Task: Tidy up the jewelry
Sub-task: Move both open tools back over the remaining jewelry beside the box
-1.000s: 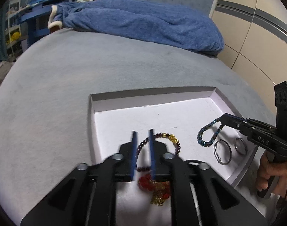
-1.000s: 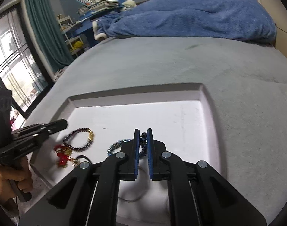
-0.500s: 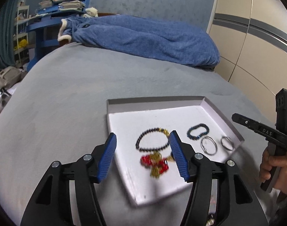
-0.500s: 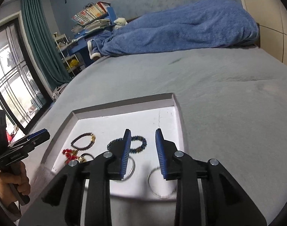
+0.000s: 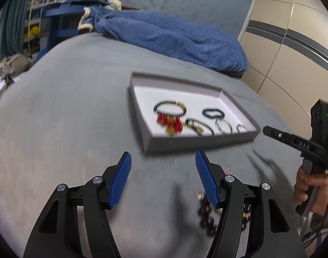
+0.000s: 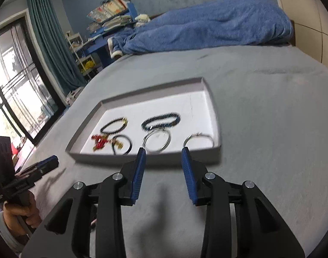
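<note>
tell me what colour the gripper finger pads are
Blue, ribbed pads; clearest in the right wrist view.

The bed wears a matt grey, short-napped cloth, and the blue blanket bunched at its far end looks like thick, fuzzy fleece. The shallow tray seems to be matt cardboard, grey on its walls and white inside, holding shiny thin metal hoops and glossy dark beaded bracelets. Both grippers look like matt black plastic with bright metal screws, and the left gripper carries ribbed blue pads.
</note>
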`<state>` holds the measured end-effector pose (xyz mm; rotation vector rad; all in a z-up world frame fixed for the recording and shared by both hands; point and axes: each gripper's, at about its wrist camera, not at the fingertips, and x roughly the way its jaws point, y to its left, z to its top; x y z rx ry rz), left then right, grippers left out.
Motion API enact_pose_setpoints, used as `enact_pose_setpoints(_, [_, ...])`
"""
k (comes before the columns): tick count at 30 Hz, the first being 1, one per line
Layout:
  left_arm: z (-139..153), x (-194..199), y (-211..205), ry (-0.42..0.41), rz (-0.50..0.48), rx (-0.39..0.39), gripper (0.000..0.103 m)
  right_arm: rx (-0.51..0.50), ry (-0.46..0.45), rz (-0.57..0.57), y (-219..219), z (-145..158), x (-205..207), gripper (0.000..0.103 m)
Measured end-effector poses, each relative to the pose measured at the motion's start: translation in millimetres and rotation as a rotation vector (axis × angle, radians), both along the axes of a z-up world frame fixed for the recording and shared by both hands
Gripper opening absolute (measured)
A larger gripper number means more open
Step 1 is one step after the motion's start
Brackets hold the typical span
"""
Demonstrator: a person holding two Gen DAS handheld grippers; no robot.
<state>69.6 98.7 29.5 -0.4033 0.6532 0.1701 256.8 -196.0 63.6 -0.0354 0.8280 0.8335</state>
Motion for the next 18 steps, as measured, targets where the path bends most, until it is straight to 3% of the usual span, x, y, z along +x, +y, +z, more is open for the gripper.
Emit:
enact_pose_setpoints(5, [-2, -14, -6, -0.023, -0.006, -0.02, 0.064, -0.015, 0.068, 0.076, 11, -2, -21, 0.04])
enact_pose_setpoints(12, [-1, -18, -15, -0.031, -0.032, 0.0, 0.066, -0.127, 0.113, 0.191, 37, -16, -51, 0.04])
enact_pose_setpoints(18, [-4, -16, -10, -0.019, -0.02, -0.036, 0.066, -0.16, 0.137, 0.248, 43, -24, -65, 0.038])
